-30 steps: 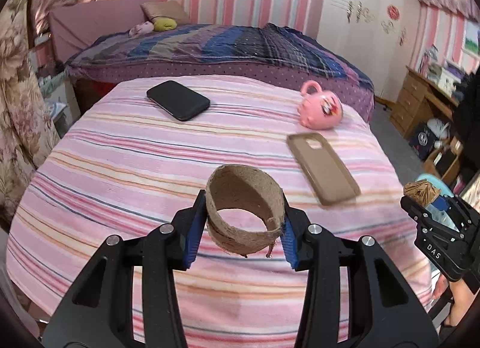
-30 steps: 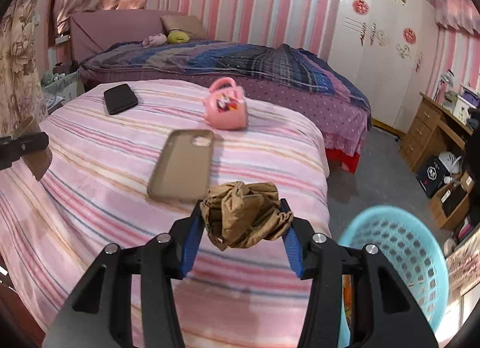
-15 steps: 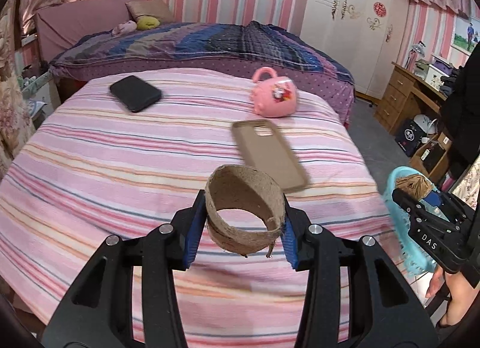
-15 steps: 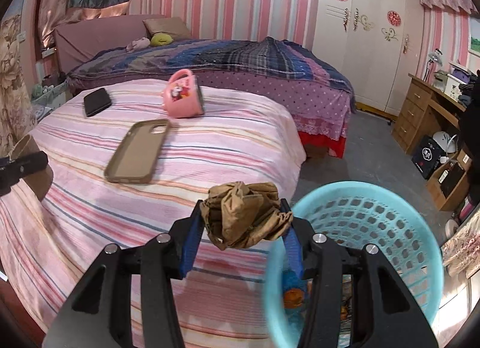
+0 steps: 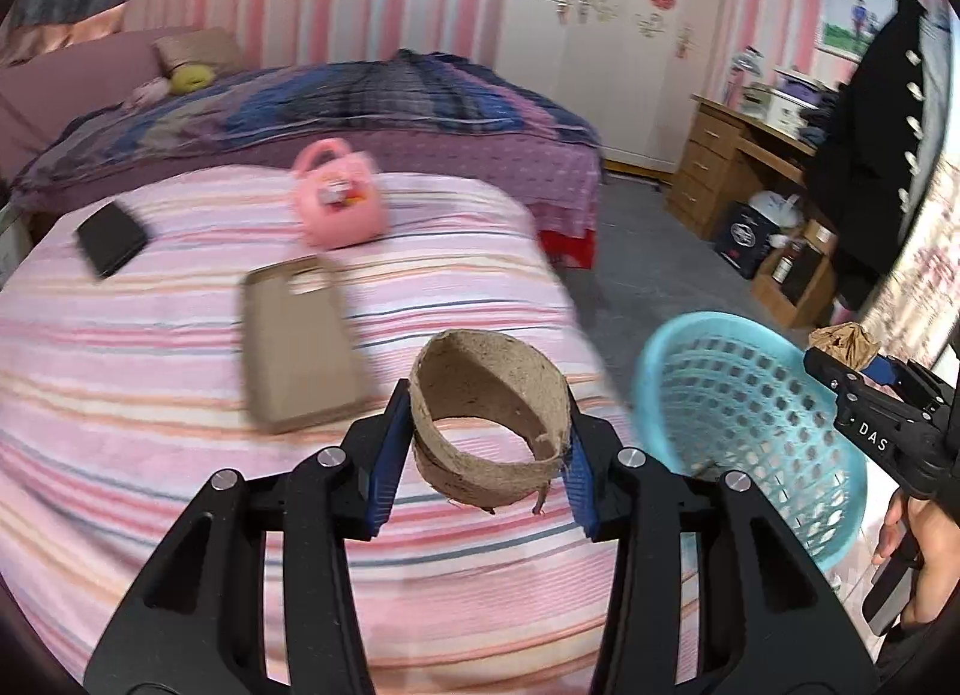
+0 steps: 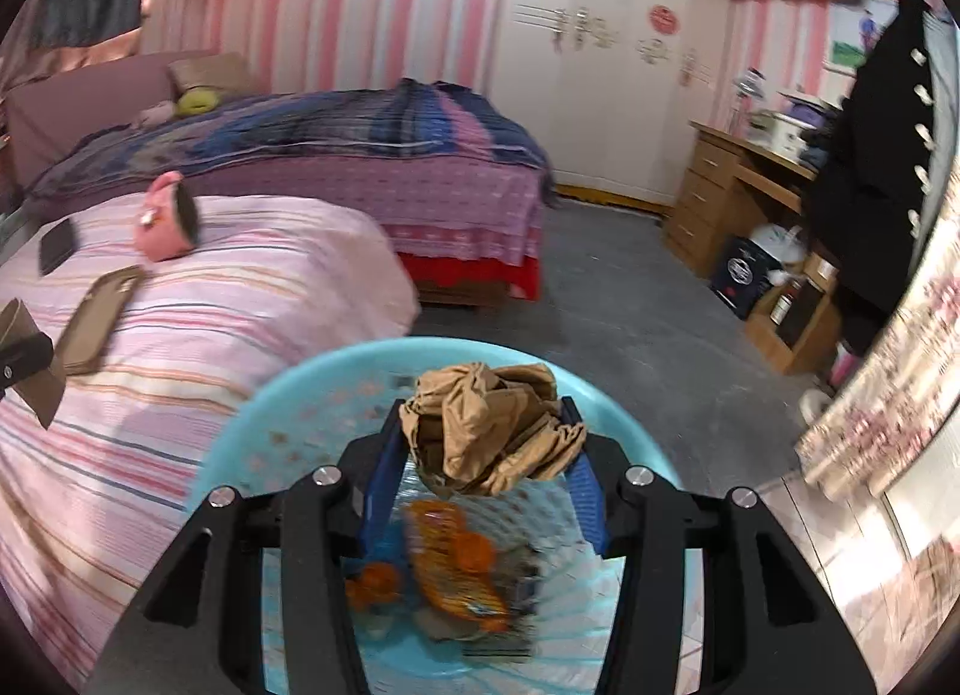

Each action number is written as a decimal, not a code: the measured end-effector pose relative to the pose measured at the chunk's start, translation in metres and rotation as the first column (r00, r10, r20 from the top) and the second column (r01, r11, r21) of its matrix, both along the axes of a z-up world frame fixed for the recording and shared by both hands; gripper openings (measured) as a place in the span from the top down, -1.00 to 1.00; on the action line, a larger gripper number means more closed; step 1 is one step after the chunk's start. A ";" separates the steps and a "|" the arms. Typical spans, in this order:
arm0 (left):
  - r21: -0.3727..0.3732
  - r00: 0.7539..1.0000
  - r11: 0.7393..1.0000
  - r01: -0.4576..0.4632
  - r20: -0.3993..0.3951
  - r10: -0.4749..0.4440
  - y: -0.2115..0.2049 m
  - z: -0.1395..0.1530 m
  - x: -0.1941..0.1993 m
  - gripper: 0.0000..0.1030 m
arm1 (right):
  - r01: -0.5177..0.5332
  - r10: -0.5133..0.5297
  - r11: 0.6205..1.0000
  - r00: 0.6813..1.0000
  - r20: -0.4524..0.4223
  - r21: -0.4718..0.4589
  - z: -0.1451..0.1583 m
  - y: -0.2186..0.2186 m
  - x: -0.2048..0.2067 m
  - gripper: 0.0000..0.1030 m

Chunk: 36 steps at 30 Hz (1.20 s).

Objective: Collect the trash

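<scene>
My left gripper (image 5: 486, 455) is shut on a brown cardboard tape ring (image 5: 489, 437) and holds it in the air over the right part of the striped bed. My right gripper (image 6: 480, 455) is shut on a crumpled brown paper ball (image 6: 489, 425) and holds it above the light blue trash basket (image 6: 252, 425). The basket holds orange wrappers (image 6: 456, 569) and other trash. In the left wrist view the basket (image 5: 738, 389) stands on the floor to the right of the bed, with the right gripper (image 5: 864, 377) and its paper ball (image 5: 846, 341) over its far rim.
On the pink striped bed (image 5: 120, 395) lie a tan phone case (image 5: 297, 341), a black phone (image 5: 111, 239) and a pink mug (image 5: 336, 203). A second bed (image 6: 360, 155) stands behind. A wooden desk (image 6: 744, 197) and boxes stand at the right, on grey floor (image 6: 600, 299).
Both grippers have swung right, away from the bed middle. The right gripper with the paper ball went from beside the basket to above it. The left gripper still holds the ring.
</scene>
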<state>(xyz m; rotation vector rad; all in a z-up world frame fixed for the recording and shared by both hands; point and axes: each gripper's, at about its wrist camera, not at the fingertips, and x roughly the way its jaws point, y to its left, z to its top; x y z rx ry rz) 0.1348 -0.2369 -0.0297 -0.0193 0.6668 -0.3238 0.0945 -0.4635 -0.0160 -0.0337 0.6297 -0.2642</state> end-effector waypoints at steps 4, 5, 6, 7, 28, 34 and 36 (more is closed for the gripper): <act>-0.010 0.997 0.997 0.074 0.004 -0.074 -0.042 -0.001 -0.001 0.15 | 0.049 -0.049 0.999 0.999 -0.003 0.022 -0.004 -0.027 -0.011 0.06; -0.011 0.995 0.995 0.097 0.007 -0.097 -0.056 0.000 -0.002 0.15 | 0.054 -0.054 0.998 0.999 -0.002 0.024 -0.003 -0.032 -0.014 0.06; -0.009 0.993 0.993 0.114 0.013 -0.114 -0.066 0.000 -0.003 0.15 | 0.061 -0.061 0.998 0.998 0.000 0.031 -0.004 -0.041 -0.017 0.06; -0.007 0.992 0.992 0.128 0.017 -0.128 -0.076 0.000 -0.002 0.15 | 0.068 -0.068 0.997 0.998 0.001 0.035 -0.004 -0.045 -0.017 0.06; -0.010 0.996 0.997 0.079 -0.040 -0.080 -0.063 -0.002 0.012 -0.89 | 0.081 -0.082 0.996 0.997 0.000 0.046 -0.004 -0.055 -0.021 0.00; 0.008 1.000 1.000 0.010 0.001 -0.010 -0.024 0.008 -0.002 -0.89 | 0.088 -0.086 0.995 0.995 -0.042 0.043 -0.007 -0.040 -0.008 -0.56; 0.029 0.999 1.000 -0.006 0.034 0.005 -0.013 0.014 -0.009 -0.89 | 0.095 -0.094 0.995 0.995 -0.042 0.037 -0.006 -0.035 -0.007 -0.75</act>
